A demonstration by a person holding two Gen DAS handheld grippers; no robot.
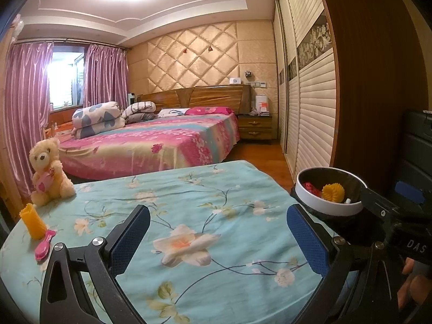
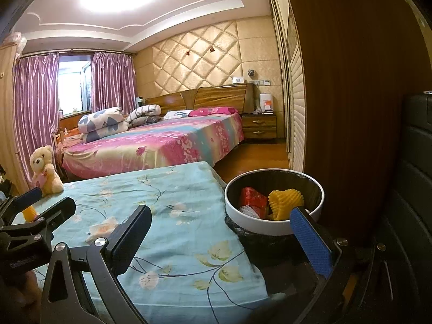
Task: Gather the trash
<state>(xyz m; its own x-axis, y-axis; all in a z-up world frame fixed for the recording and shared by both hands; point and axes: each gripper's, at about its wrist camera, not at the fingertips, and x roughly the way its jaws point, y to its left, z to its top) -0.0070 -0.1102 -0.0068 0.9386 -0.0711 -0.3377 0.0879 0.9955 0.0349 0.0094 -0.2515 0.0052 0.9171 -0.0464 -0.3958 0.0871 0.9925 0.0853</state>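
Observation:
A white-rimmed trash bin with a black liner stands off the right edge of the floral table. It holds a yellow foam net, a red wrapper and a white scrap. The bin also shows in the left wrist view. My right gripper is open and empty, its right finger beside the bin's rim. My left gripper is open and empty over the table. An orange foam tube stands at the table's left edge.
A teddy bear sits at the table's far left corner, a pink toy brush beside the tube. A bed lies beyond. A wardrobe and a dark wooden door panel stand at the right, behind the bin.

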